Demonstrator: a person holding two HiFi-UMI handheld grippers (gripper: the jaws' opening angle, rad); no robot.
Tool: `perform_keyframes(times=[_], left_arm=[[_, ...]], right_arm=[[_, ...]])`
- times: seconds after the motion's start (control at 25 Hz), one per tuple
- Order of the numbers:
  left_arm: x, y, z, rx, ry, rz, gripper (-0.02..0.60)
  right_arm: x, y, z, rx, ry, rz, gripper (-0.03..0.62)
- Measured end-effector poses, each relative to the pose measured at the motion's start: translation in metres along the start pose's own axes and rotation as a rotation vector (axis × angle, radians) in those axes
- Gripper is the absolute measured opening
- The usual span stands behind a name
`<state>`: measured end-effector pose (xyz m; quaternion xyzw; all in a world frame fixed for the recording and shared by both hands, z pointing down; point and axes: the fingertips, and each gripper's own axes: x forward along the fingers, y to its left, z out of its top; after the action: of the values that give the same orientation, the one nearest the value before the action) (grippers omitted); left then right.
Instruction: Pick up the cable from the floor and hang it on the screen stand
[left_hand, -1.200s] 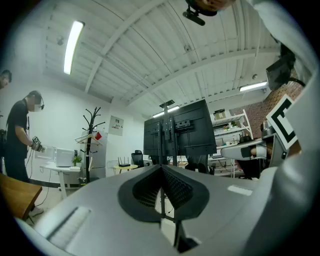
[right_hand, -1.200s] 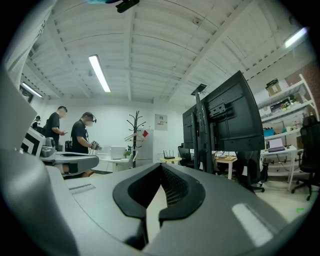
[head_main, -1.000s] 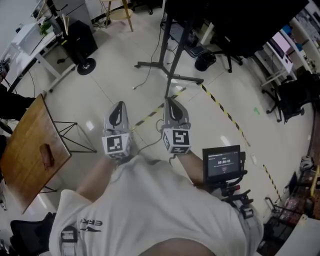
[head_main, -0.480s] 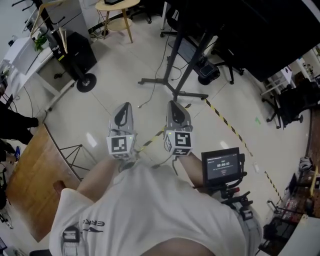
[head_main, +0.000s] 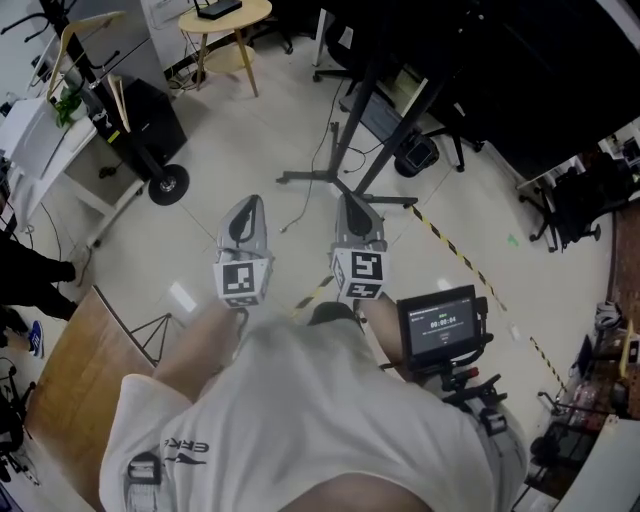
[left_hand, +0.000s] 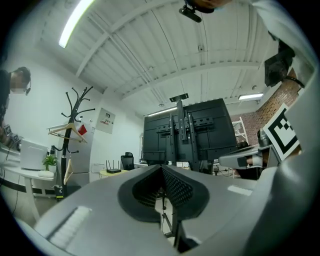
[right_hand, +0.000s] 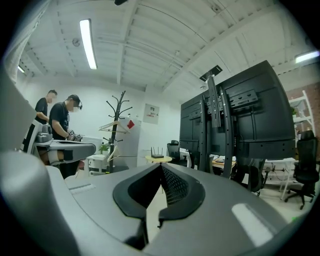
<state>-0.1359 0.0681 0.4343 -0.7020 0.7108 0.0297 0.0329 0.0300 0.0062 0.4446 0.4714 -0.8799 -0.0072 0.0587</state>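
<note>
Closest to the head camera, noted a white T-shirt (head_main: 300, 420) and a small monitor (head_main: 438, 324) mounted at the person's right side. Just ahead, found the left gripper (head_main: 247, 205) and right gripper (head_main: 350, 200) side by side, raised above the pale glossy tiled floor (head_main: 230, 150). Read both pairs of fingers as pressed together at the tips, with nothing between them and nothing held.

Picked out the thin cable (head_main: 300, 208) on the tiles just past and between the two tips, running away towards the screen stand (head_main: 330, 178) and untouched by either gripper. Marked a strip of yellow-and-black tape (head_main: 455, 250) slanting across the floor to the right. Placed a wooden table (head_main: 70, 385) low at the left edge.

Further off, saw the stand's dark base flat on the tiles, with its poles rising to a large black screen (right_hand: 250, 107). Beyond that, spotted a round side table (head_main: 225, 15), a black office chair (head_main: 580, 195) and a coat rack (right_hand: 117, 120) against a white wall. Made out two people (right_hand: 62, 120) standing at the far left, under a white ribbed ceiling with strip lights (right_hand: 87, 42).
</note>
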Motion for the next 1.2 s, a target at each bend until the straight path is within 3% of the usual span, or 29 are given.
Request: perform_keyframes(times=[0.4,0.76,1.2], left_arm=[[0.062,0.019,-0.023,-0.009,0.016,0.041,0.003],[0.183,0.005,-0.028,0.012,0.013,0.091,0.003],[0.243,0.010,-0.034,0.049,0.034,0.132,0.003]], right_arm=[[0.072,-0.022,-0.008,0.012,0.001,0.023,0.014],[0.171,-0.099,0.001,0.011,-0.020,0.081,0.014],[0.238,-0.127,0.005,0.013,-0.028,0.137,0.014]])
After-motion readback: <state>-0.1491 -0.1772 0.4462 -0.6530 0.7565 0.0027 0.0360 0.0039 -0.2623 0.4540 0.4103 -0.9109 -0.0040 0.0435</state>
